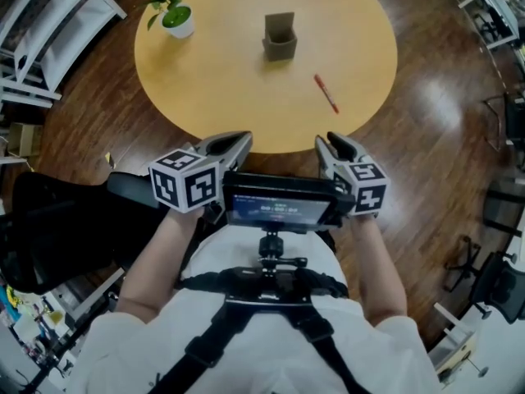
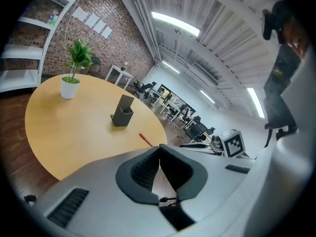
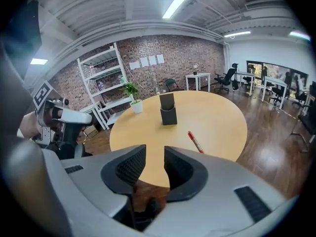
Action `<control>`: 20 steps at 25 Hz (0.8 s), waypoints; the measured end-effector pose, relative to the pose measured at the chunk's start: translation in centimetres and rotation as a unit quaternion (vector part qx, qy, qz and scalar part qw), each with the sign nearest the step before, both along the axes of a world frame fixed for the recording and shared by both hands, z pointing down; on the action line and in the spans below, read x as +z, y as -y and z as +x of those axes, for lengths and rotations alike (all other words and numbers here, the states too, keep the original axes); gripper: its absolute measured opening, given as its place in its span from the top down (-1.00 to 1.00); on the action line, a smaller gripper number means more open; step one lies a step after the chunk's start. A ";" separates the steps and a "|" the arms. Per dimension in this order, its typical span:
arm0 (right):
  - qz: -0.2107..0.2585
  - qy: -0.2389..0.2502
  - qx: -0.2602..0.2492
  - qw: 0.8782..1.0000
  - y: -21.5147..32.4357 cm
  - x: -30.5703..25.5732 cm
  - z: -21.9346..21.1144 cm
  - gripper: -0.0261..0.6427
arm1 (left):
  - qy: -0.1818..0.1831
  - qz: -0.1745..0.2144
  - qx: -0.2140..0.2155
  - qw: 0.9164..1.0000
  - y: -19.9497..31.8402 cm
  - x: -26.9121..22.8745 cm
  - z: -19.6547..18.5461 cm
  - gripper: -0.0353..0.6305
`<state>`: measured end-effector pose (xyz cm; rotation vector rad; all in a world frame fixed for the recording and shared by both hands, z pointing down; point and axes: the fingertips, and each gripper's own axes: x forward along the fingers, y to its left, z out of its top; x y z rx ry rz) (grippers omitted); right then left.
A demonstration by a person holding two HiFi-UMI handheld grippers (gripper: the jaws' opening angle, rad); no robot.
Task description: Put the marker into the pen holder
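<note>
Desk: you face a round wooden desk [image 1: 221, 80]; take its far edge as 12 o'clock and the edge nearest you as 6 o'clock.

Marker: the red marker [image 1: 326, 93] lies flat on the bare desk out toward 4 o'clock, short of the rim. It is slanted, with its far end pointing to about 11 o'clock. Nothing touches it.

Pen holder: the dark pen holder [image 1: 280, 37] stands upright near the middle of the desk, a little toward 12 o'clock. It is well apart from the marker, which sits at about 4 o'clock from it.

Left hand-held gripper: your left hand-held gripper [image 2: 159, 147] is off the desk, just outside the 6 o'clock edge. Its jaw tips meet and nothing is between them.

Right hand-held gripper: your right hand-held gripper [image 3: 155, 152] is also just outside the edge, nearer 5 o'clock. Its jaws stand a narrow gap apart and hold nothing; the marker lies well beyond them, at about 1 o'clock in its own view.

Potted plant: a small potted plant [image 1: 170, 6] in a white pot stands at the 10 o'clock rim.

Screen: a lit screen [image 1: 279, 208] sits between your two hands, close to your chest.

Floor: dark wood floor [image 1: 426, 113] surrounds the desk.
</note>
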<state>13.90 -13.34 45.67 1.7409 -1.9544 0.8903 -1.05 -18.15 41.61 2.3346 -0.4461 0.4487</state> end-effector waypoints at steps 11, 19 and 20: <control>-0.041 -0.016 -0.056 0.997 3.7 2.5 3.2 0.55 | -0.001 0.006 -0.043 0.999 0.8 -1.3 1.6 0.89; -0.074 -0.079 -0.094 0.990 7.9 5.0 7.6 0.55 | 0.002 0.007 -0.060 0.998 1.4 -1.6 2.5 0.89; -0.077 -0.094 -0.099 0.988 8.8 5.3 8.2 0.55 | 0.003 0.008 -0.064 0.998 1.6 -1.6 2.5 0.89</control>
